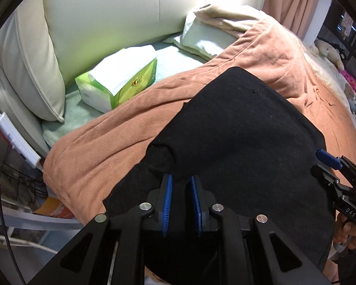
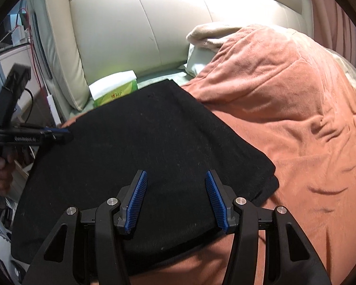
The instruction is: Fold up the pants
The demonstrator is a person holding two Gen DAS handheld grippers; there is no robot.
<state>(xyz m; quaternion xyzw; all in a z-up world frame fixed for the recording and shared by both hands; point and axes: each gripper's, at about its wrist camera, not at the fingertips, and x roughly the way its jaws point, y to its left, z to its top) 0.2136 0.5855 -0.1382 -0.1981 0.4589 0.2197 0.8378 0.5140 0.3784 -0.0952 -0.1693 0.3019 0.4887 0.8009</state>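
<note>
The black pants [image 2: 140, 156], a matte, lint-flecked knit folded into a flat slab, lie on the rust-orange fleece blanket [image 2: 296, 128], long axis running near-left to far-right. My left gripper [image 1: 180, 185] hovers over them narrowly parted, gripping nothing; my right gripper [image 2: 175, 182] stands released. The right gripper's handle reads "DAS"; the green tissue pack's [image 1: 121, 80] print is illegible.

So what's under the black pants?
An orange blanket lies under the black pants, spread over the bed. The part right beneath the pants is covered, so anything else there cannot be seen.
</note>
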